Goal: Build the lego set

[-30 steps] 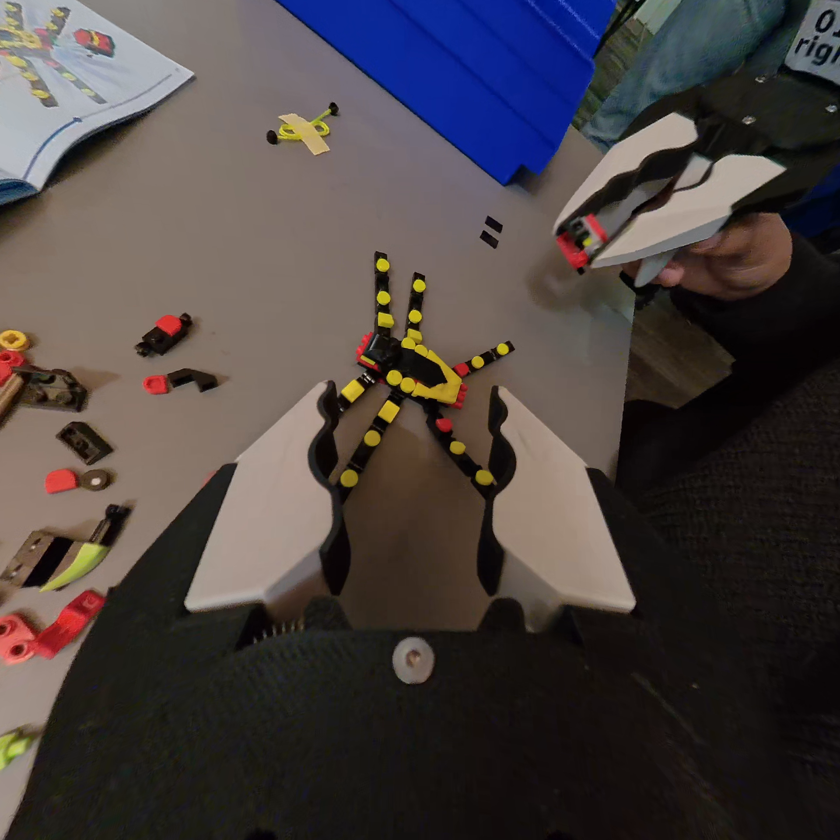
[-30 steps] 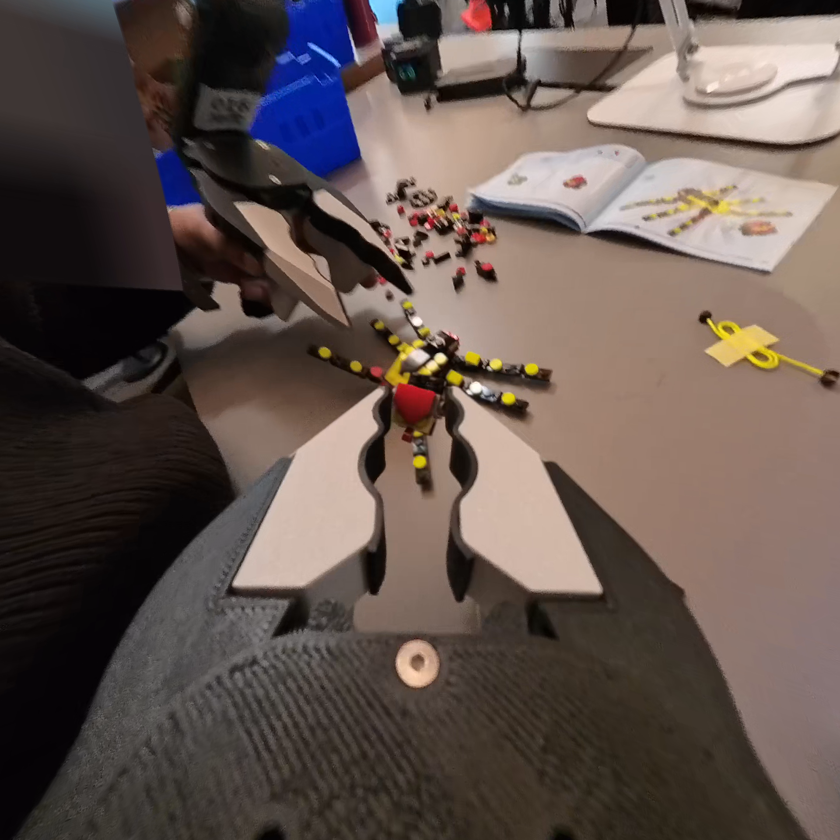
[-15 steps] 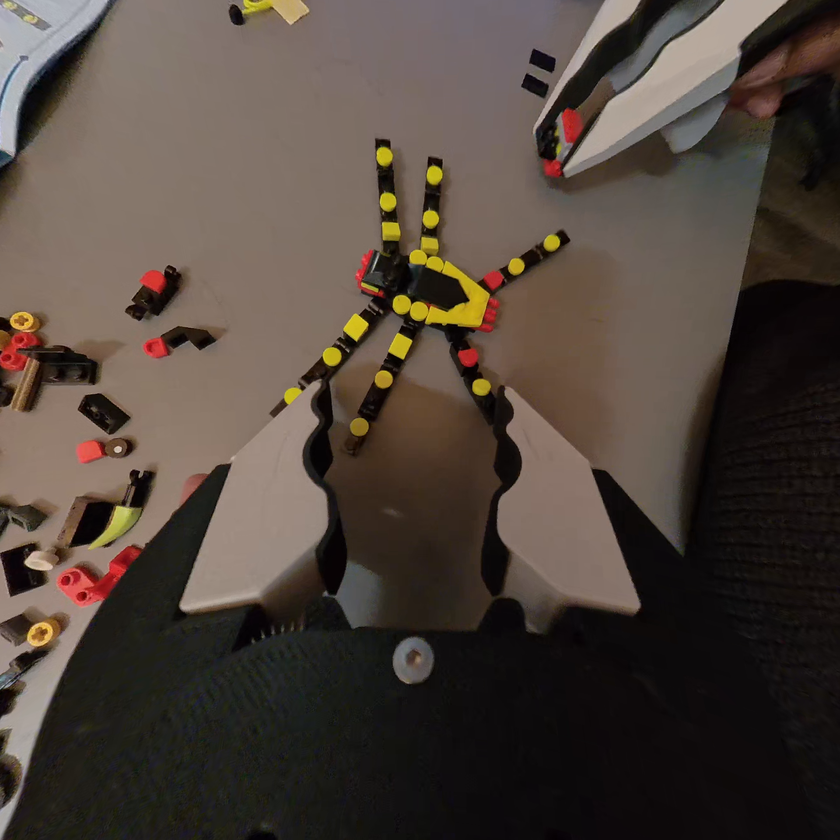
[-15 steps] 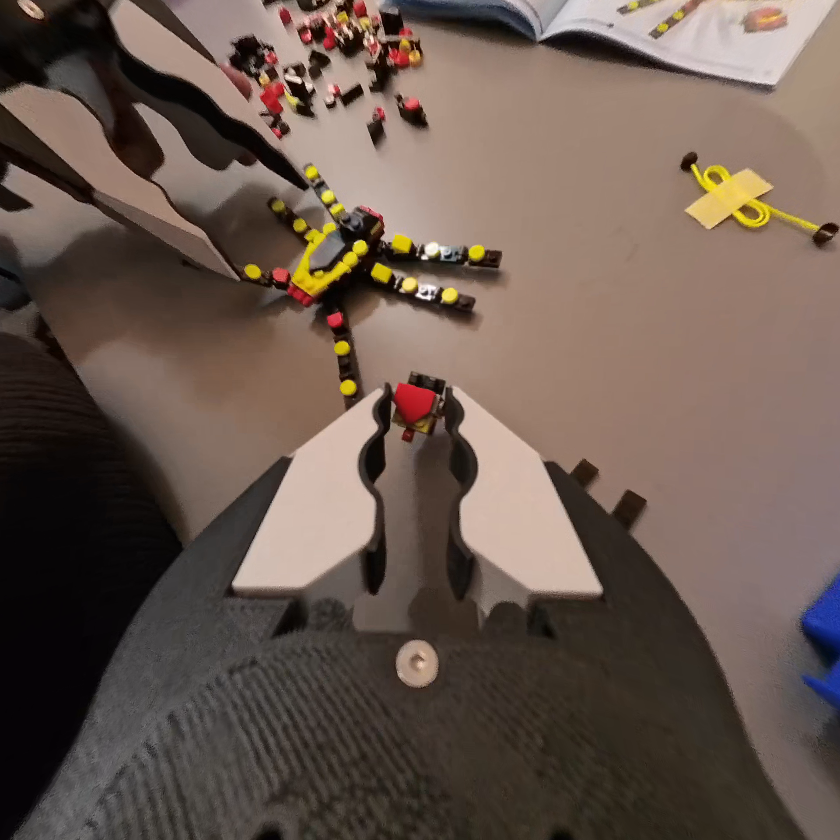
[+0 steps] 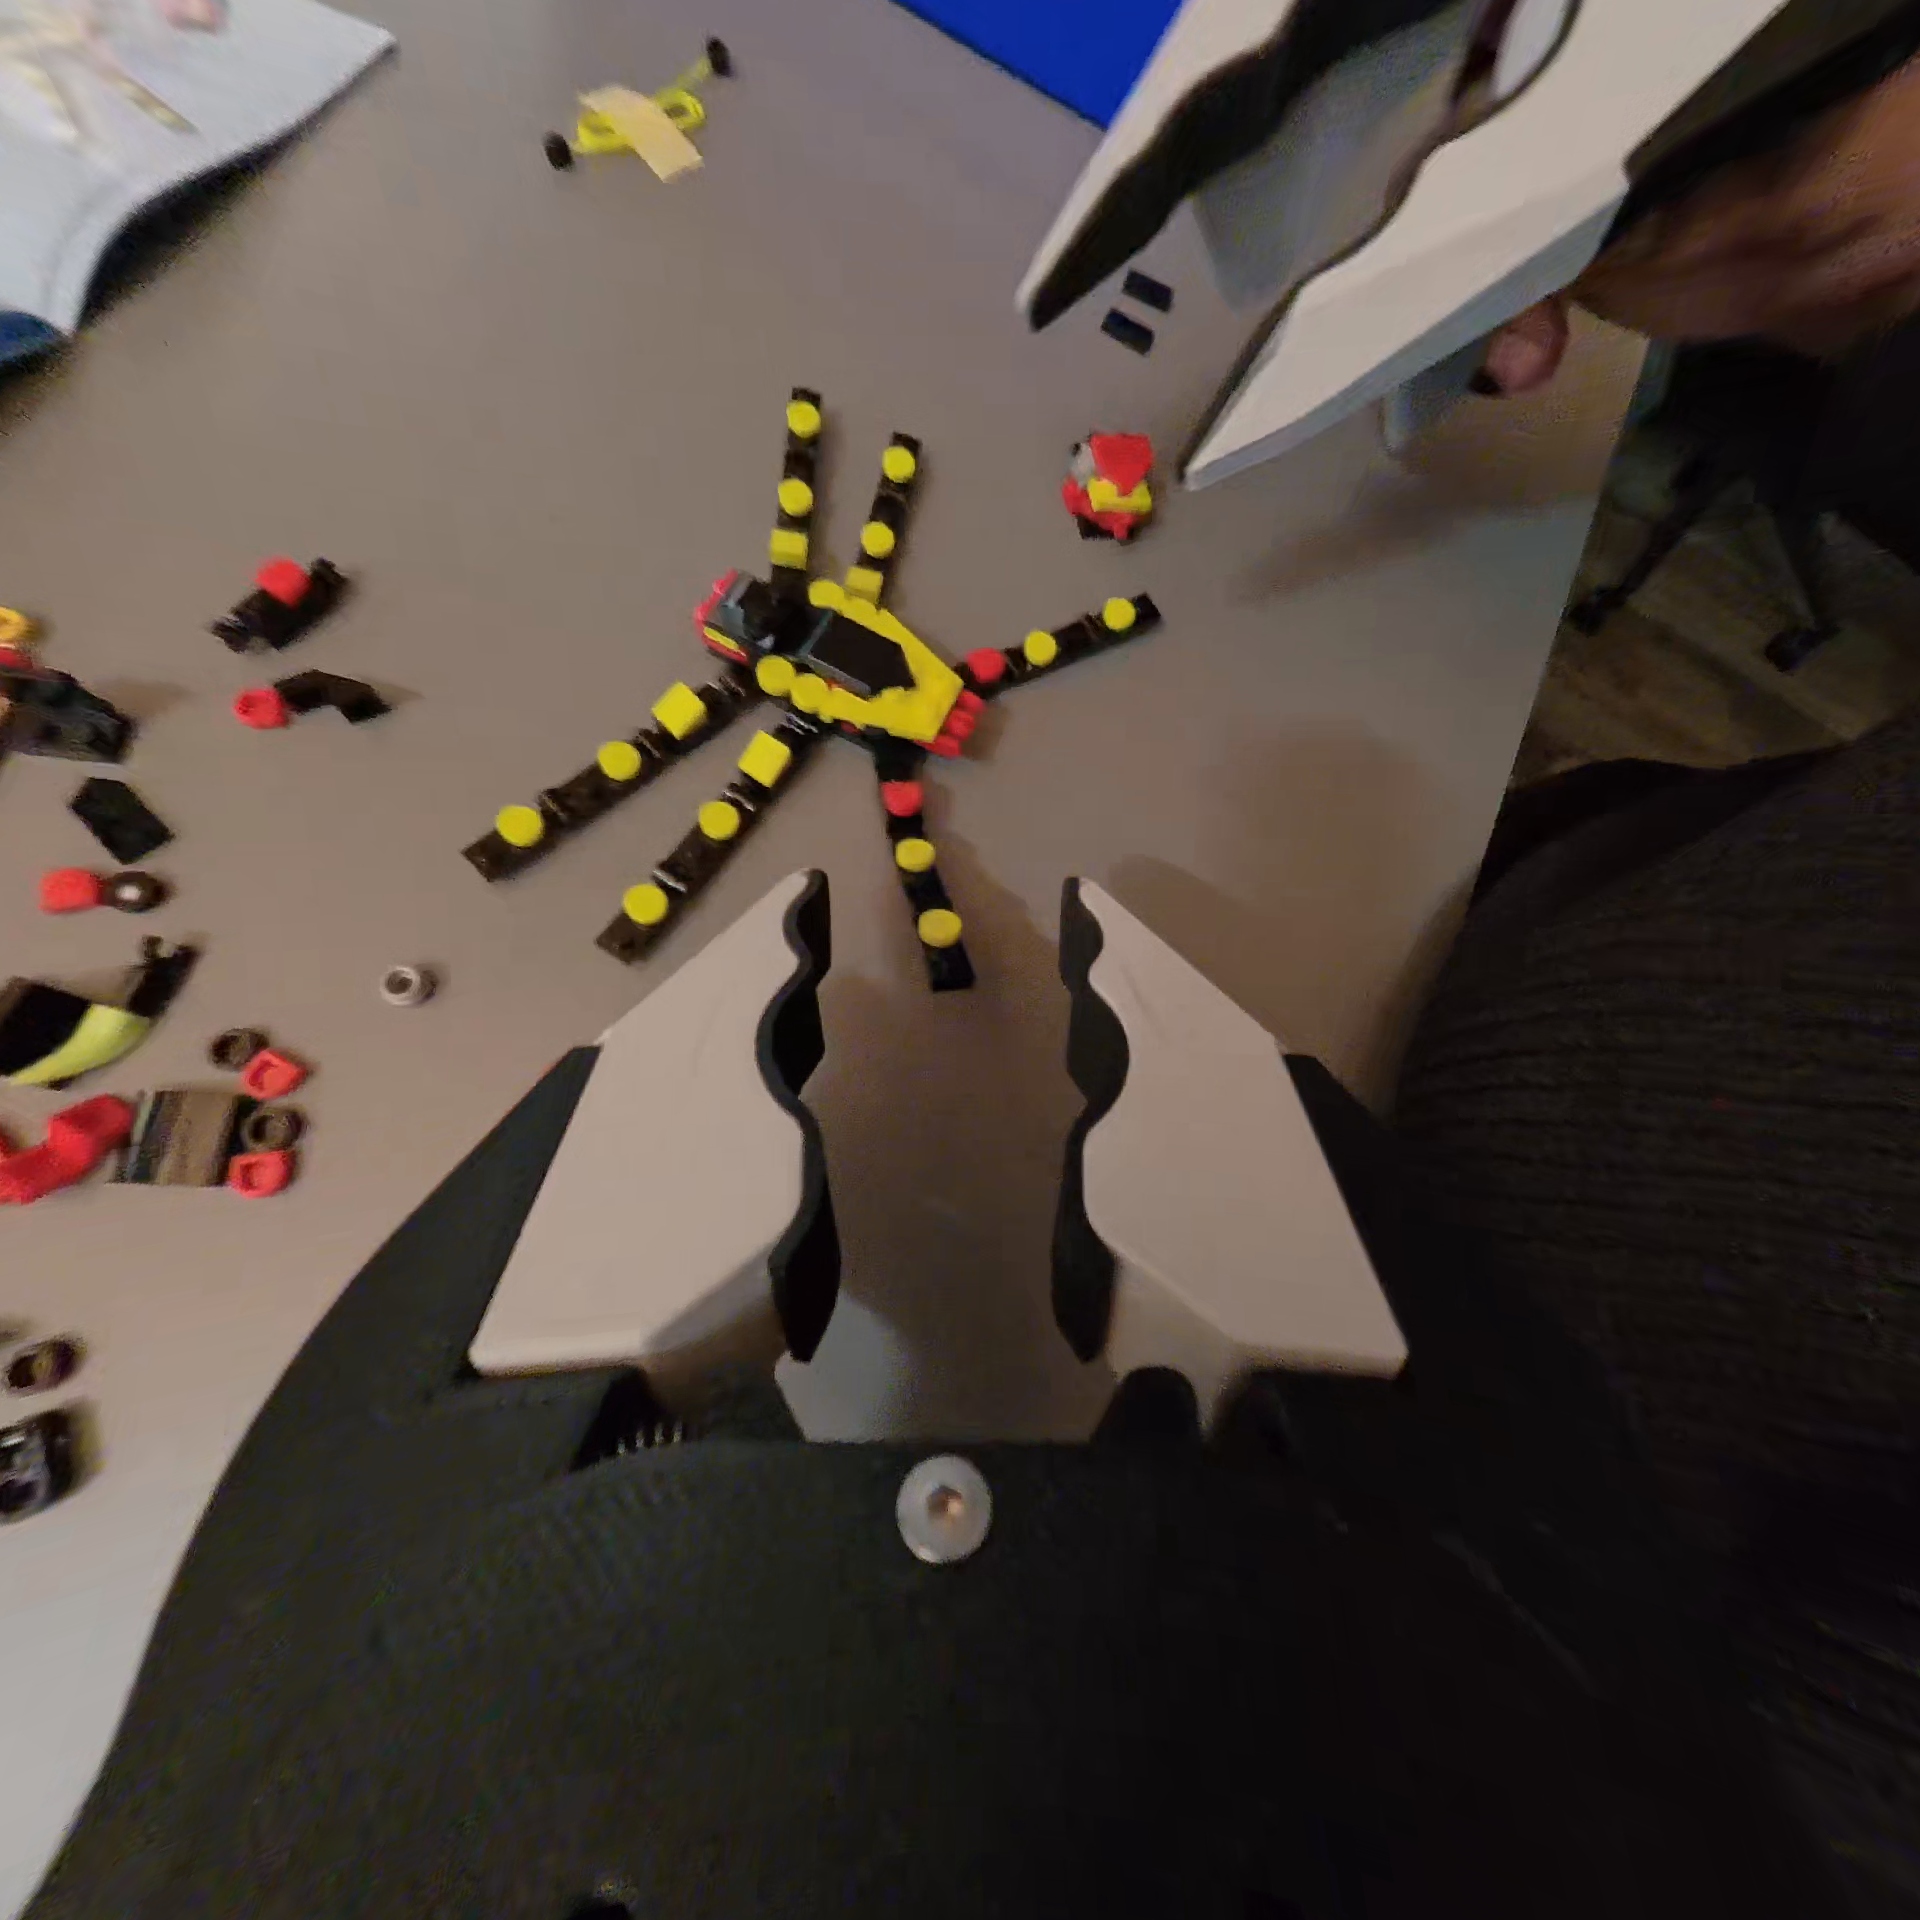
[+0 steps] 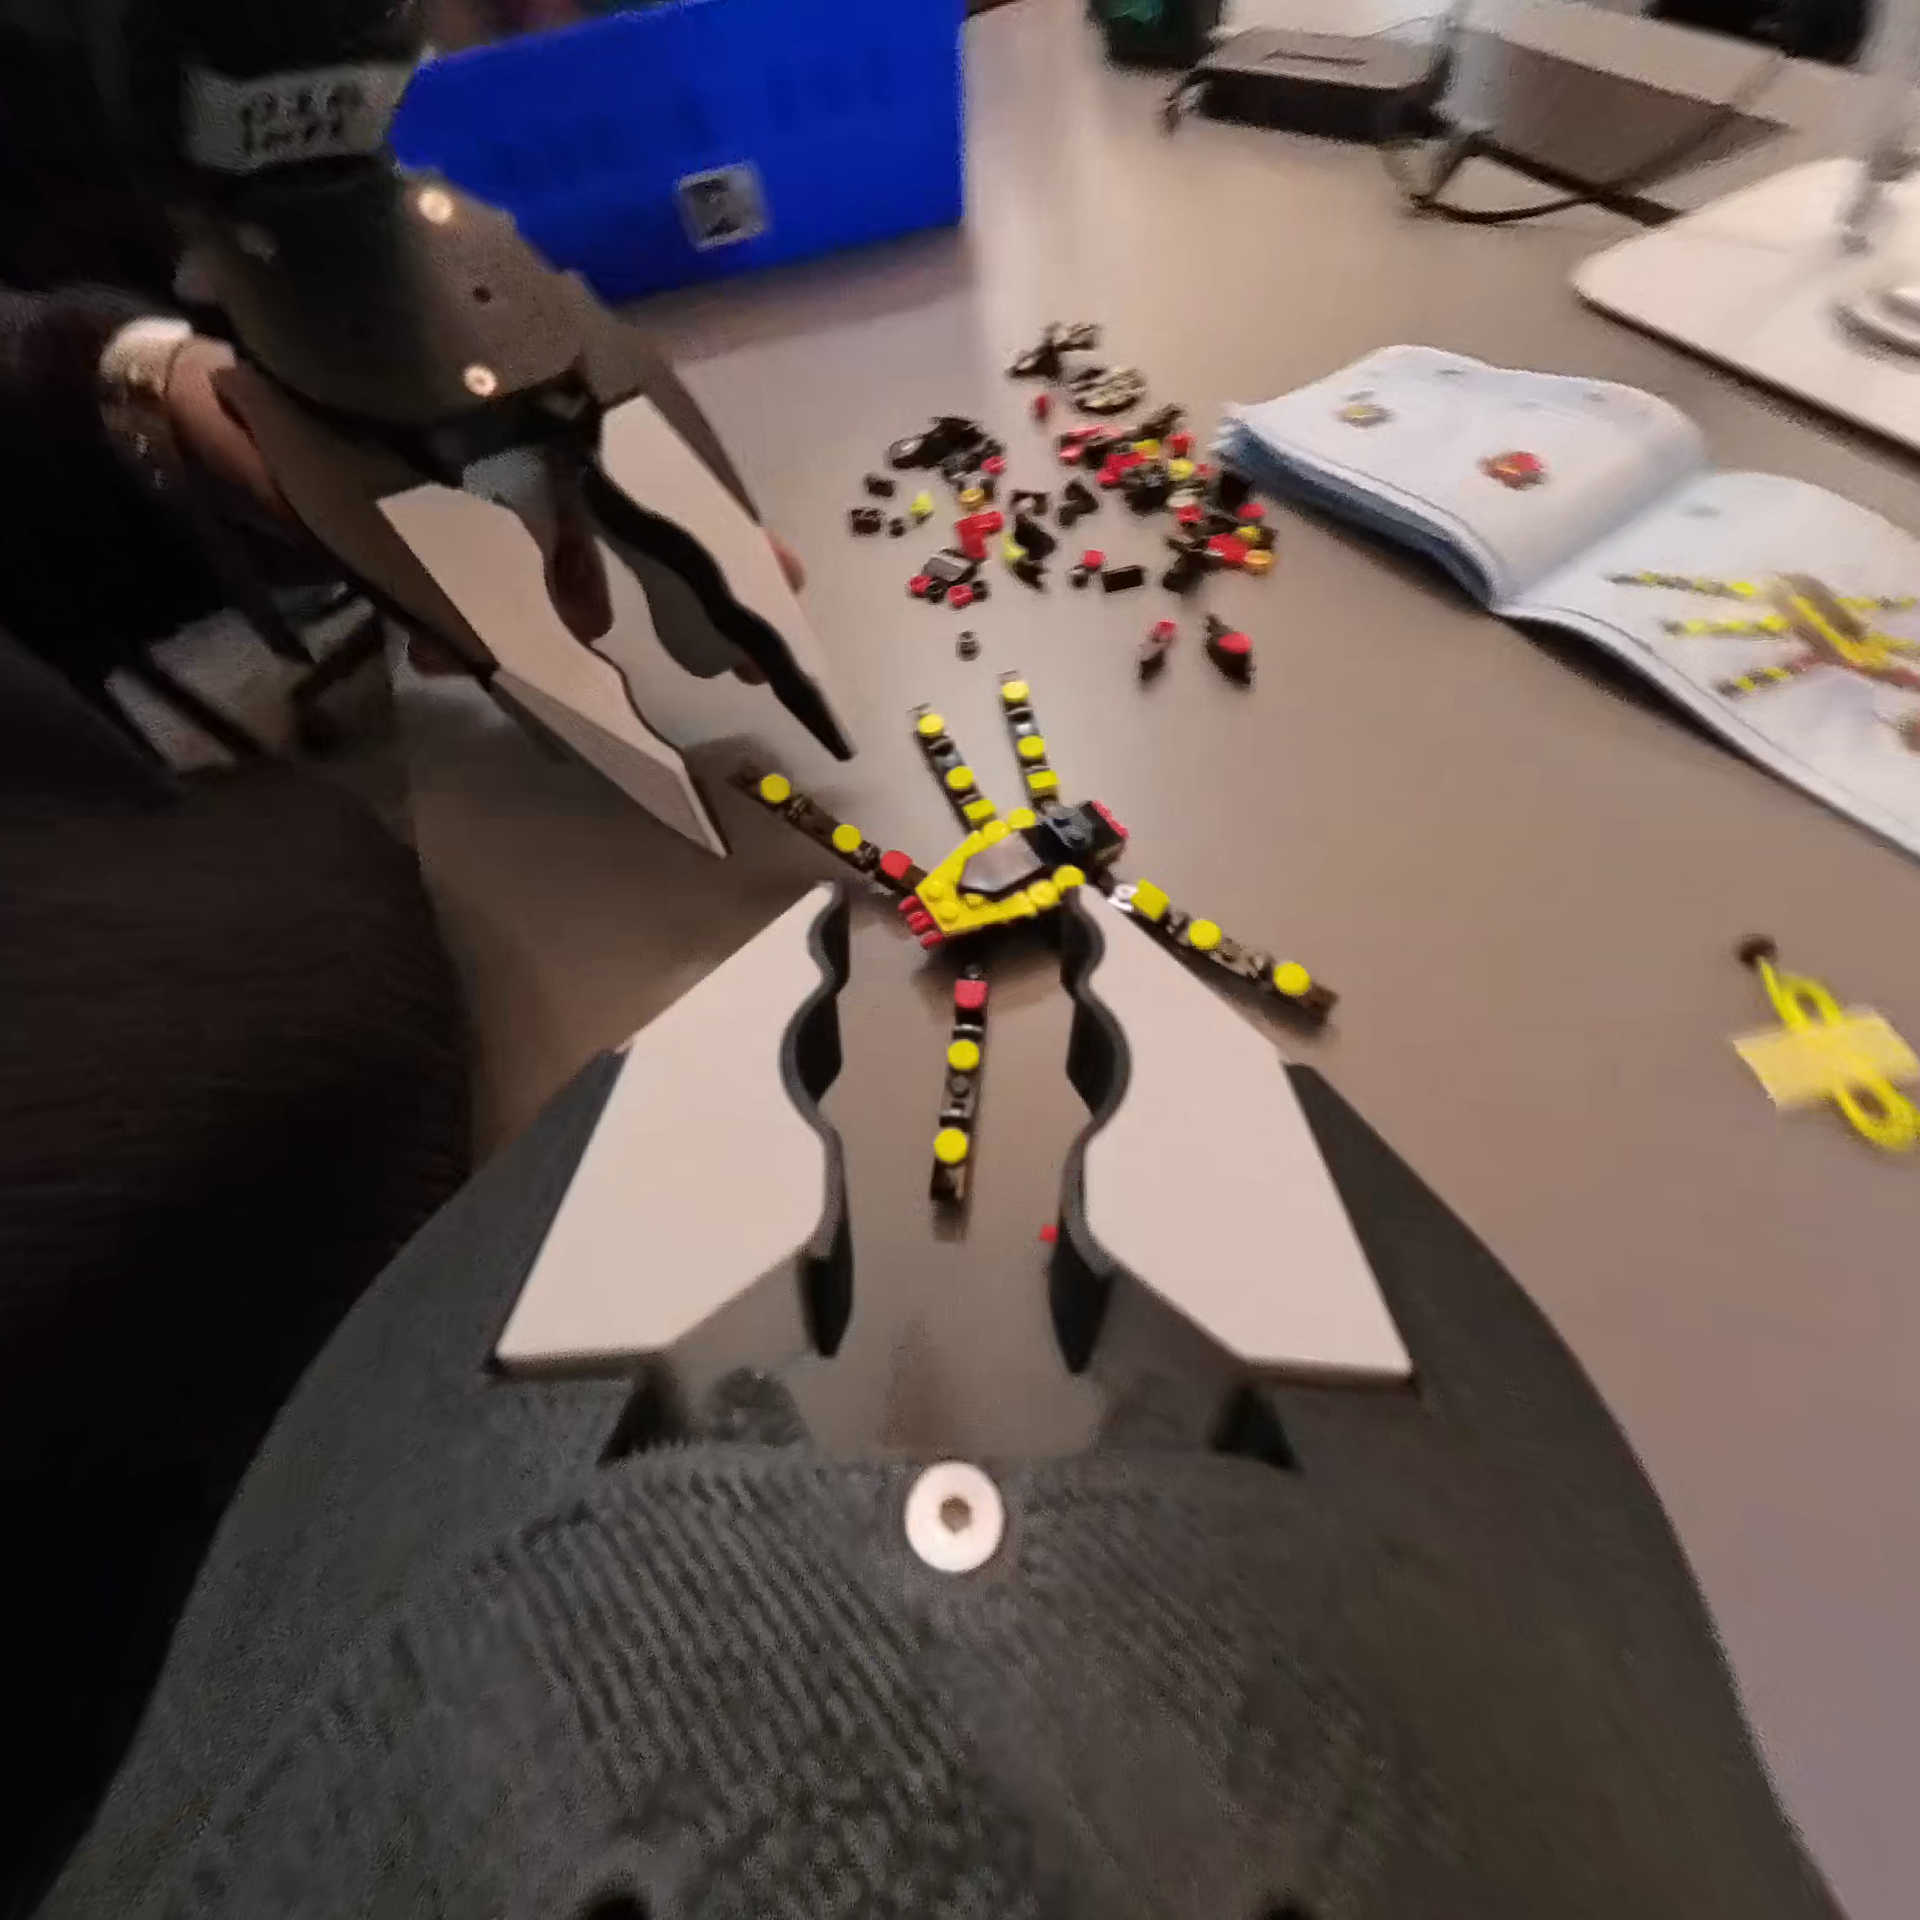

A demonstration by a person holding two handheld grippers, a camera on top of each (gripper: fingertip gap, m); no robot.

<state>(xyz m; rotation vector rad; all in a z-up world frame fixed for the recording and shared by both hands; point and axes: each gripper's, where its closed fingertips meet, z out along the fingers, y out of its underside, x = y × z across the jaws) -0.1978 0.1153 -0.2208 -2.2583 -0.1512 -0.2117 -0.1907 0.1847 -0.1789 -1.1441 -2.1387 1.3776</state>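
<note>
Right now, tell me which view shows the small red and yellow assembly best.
The left wrist view: the small red and yellow assembly lies apart on the table, beyond the spider model. The right wrist view does not show it.

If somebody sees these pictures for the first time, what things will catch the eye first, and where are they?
First, the black and yellow lego spider, lying flat in the middle of the grey table with its legs spread. Next, both open grippers: the left gripper near a leg tip, the right gripper at the body. A small red and yellow piece sits alone nearby.
</note>
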